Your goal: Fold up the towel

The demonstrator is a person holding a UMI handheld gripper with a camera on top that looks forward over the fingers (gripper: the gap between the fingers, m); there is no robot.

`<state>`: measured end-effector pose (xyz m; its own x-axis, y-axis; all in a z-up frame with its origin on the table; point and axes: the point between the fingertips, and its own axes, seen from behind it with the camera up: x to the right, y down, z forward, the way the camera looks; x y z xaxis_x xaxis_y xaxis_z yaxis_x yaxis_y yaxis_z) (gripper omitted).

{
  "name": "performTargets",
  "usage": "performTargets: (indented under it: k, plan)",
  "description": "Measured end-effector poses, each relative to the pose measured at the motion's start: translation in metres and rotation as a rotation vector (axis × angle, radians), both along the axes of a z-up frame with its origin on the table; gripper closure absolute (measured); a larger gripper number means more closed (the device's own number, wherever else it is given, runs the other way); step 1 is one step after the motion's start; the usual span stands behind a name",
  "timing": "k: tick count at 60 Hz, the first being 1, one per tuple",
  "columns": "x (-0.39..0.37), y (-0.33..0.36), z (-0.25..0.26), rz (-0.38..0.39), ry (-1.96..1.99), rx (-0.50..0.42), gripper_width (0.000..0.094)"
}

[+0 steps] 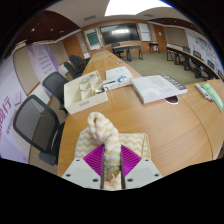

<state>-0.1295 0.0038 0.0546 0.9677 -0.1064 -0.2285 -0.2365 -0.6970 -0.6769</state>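
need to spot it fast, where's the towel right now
In the gripper view the towel is bunched up between the fingers of the hand-held gripper, which is shut on it, above the wooden table.

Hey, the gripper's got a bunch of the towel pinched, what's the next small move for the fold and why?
Probably carry the pinched bunch forward and lower it toward the table. The hand-held gripper has both fingers closed on the beige towel, which stands bunched upright above them, lifted and not yet laid flat.
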Motion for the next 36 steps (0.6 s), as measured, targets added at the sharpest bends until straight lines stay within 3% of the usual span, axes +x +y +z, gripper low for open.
performTargets:
  k: [13, 36]
  plan:
    - [0.091, -0.013, -0.002, -0.069, -0.193, -0.004, 0.0065]
    - [0.066, -0.089, 0.102, -0.003, -0.326, 0.102, 0.0081]
